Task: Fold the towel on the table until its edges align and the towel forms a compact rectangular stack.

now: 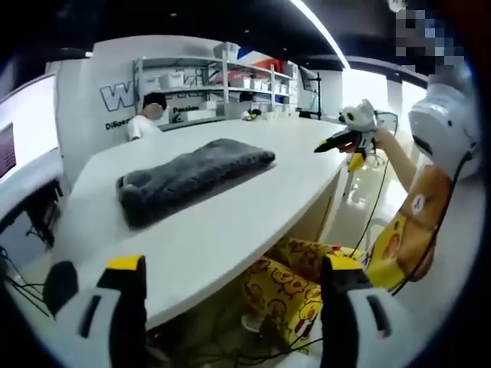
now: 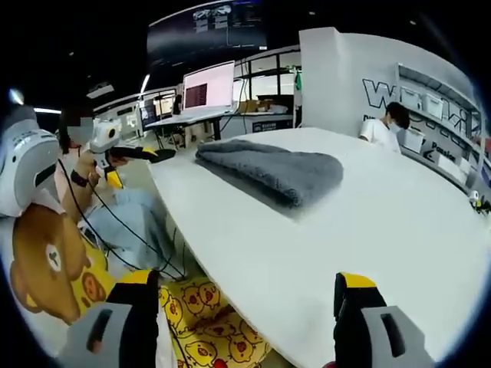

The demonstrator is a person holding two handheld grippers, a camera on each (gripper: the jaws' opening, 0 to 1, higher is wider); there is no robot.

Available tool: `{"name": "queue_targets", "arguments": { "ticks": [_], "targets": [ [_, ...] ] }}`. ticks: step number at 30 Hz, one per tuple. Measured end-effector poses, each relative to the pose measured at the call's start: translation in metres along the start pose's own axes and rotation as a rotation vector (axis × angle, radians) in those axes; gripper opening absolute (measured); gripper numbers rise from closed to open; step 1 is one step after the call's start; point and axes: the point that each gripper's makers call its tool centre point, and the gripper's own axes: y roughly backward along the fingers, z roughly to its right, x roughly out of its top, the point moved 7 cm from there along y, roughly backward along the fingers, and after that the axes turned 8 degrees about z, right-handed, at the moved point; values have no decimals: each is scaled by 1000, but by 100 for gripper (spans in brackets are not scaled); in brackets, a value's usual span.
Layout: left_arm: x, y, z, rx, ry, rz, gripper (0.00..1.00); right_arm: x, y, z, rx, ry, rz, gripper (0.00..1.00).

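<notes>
Both grippers, left gripper [image 1: 234, 307] and right gripper [image 2: 249, 318], hang with jaws apart, empty, off the white table's [image 2: 368, 230] edge. On it lies the grey towel [image 1: 192, 176], apparently already a folded stack; edge alignment is hard to judge.

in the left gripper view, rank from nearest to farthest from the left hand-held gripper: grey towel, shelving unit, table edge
1. Table edge, just beyond the left hand-held gripper, low in the view.
2. Grey towel, folded on the tabletop, mid-view, left of centre.
3. Shelving unit, against the back wall, beyond the table's far side.
</notes>
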Motion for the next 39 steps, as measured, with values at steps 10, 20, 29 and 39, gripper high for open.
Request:
{"name": "queue_targets", "arguments": {
  "ticks": [10,20,29,39],
  "targets": [
    [-3,-6,1,-16,9,15,99,51,-51,51,-11,-115,284,91],
    [-1,-4,5,-39,4,45,99,57,-118,97,-50,-383,234,53],
    [4,-3,-5,-16,0,64,99,48,-133,116,-102,-525,210,43],
    [2,-4,-10,-3,9,62,99,39,-150,112,-42,-573,180,25]
  ]
}}
